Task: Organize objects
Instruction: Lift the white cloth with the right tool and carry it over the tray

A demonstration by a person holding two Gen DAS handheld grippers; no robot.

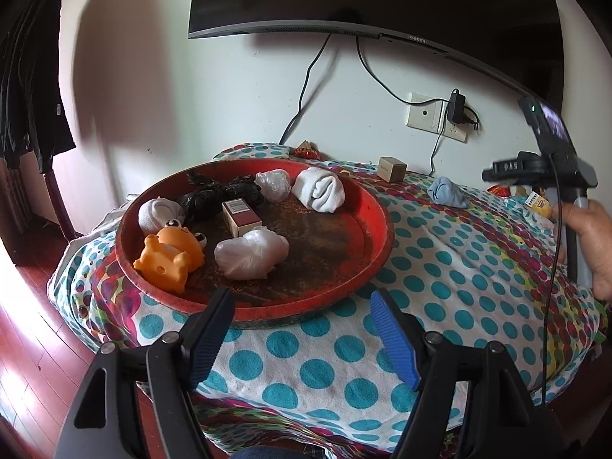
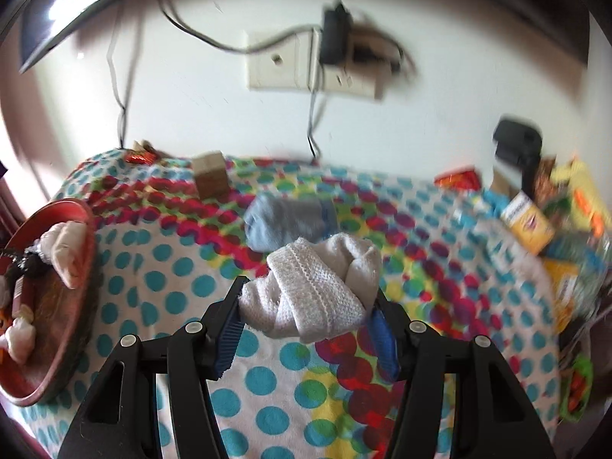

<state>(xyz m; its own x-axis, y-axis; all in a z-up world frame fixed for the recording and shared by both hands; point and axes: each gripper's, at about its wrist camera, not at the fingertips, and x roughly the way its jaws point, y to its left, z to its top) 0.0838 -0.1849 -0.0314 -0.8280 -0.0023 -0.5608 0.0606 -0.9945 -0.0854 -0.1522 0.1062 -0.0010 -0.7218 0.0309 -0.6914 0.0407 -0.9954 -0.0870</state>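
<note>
A round red tray (image 1: 376,206) sits on the dotted cloth and holds an orange toy (image 1: 168,256), a small box (image 1: 241,216), white sock rolls (image 1: 319,189), plastic-wrapped bundles (image 1: 250,254) and a black bag (image 1: 218,195). My left gripper (image 1: 302,338) hovers open at the tray's near rim with nothing between its fingers. In the right wrist view my right gripper (image 2: 308,308) is shut on a white rolled sock (image 2: 317,287), lifted above the cloth. A blue-grey sock roll (image 2: 287,222) lies just beyond it; the same blue-grey roll (image 1: 447,191) shows right of the tray.
A small cardboard cube (image 2: 210,178) stands near the wall. Snack packets and boxes (image 2: 531,222) crowd the table's right end. Cables and a wall socket (image 2: 306,61) hang behind. The tray's edge (image 2: 90,229) is at the left. A hand (image 1: 596,244) holds the other gripper's handle.
</note>
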